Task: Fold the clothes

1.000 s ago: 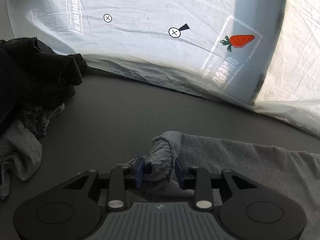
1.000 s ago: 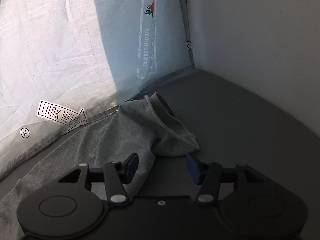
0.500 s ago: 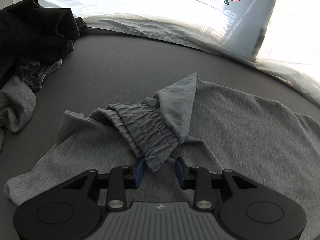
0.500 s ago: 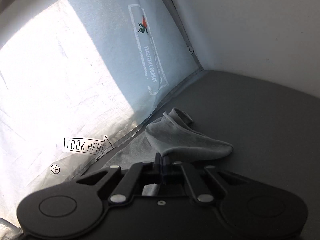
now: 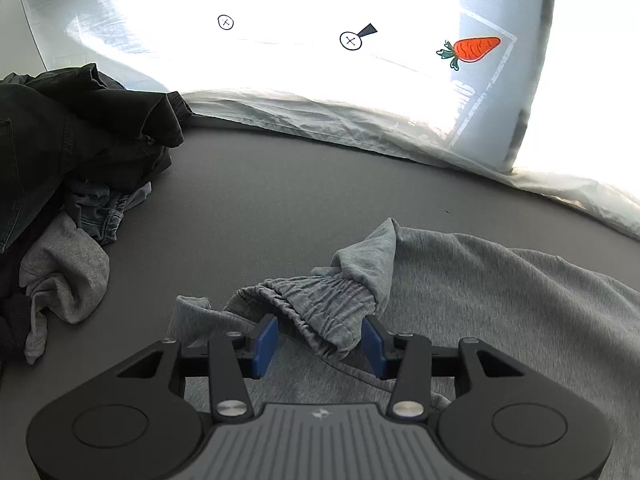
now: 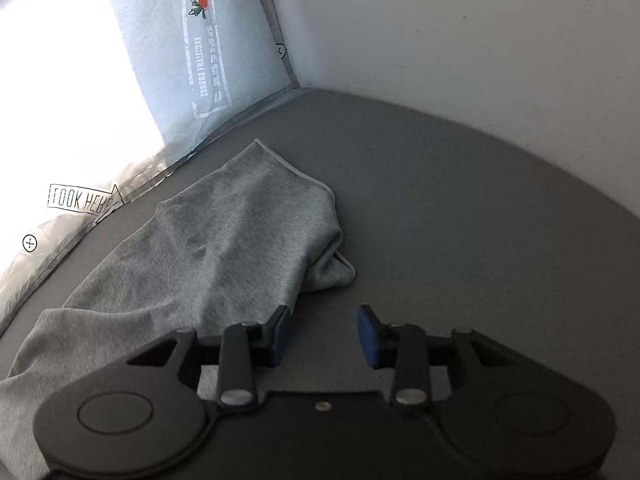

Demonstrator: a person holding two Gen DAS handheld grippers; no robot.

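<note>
A grey jersey garment (image 5: pixel 500 300) lies spread on the dark grey surface (image 5: pixel 260 200). Its gathered elastic waistband (image 5: pixel 316 304) is folded over onto it. My left gripper (image 5: pixel 320 346) hovers low over this fold. Its jaws are opening, and the end of the waistband lies loose between the blue pads (image 5: pixel 266 344), with no squeeze visible. In the right wrist view the garment's other end (image 6: pixel 224 240) lies flat, its hem corner tucked under. My right gripper (image 6: pixel 323 334) is just in front of it, jaws opening, with only bare surface between the pads. Its left finger (image 6: pixel 280 330) sits at the cloth's edge.
A heap of dark clothes (image 5: pixel 72 128), with denim (image 5: pixel 100 208) and a crumpled grey piece (image 5: pixel 64 272), fills the left side. A white printed sheet with carrots (image 5: pixel 400 92) hangs along the far edge. A pale wall (image 6: pixel 460 40) bounds the right side.
The left gripper lowered the waistband bundle onto the garment and its jaws widened. The right gripper shut on the garment's end, drew it out flat, then let go and opened.
</note>
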